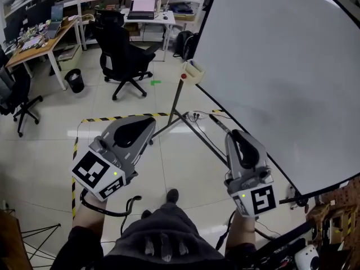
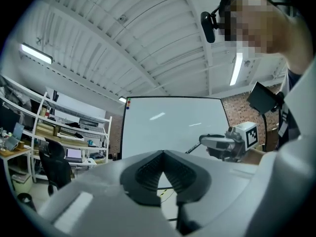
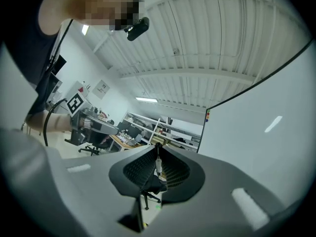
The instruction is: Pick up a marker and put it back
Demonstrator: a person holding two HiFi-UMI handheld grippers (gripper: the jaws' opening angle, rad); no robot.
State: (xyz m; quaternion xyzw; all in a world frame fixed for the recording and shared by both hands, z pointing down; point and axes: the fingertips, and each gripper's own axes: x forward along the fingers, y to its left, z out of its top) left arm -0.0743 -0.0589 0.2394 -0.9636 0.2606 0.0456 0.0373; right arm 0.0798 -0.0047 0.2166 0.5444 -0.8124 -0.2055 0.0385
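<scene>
Pinching a slim marker (image 3: 158,163) between its jaws, the right gripper (image 3: 158,151) hangs near the whiteboard (image 1: 281,66); the left gripper (image 2: 162,153) has its jaws together, empty

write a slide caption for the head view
Person holds left tongs and right tongs beside a large blank white whiteboard on a grey metal stand

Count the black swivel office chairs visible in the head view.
2. One black swivel office chair stands in front of the white desk; the other is at the left edge, by the wooden desk. Others may be hidden.
</scene>
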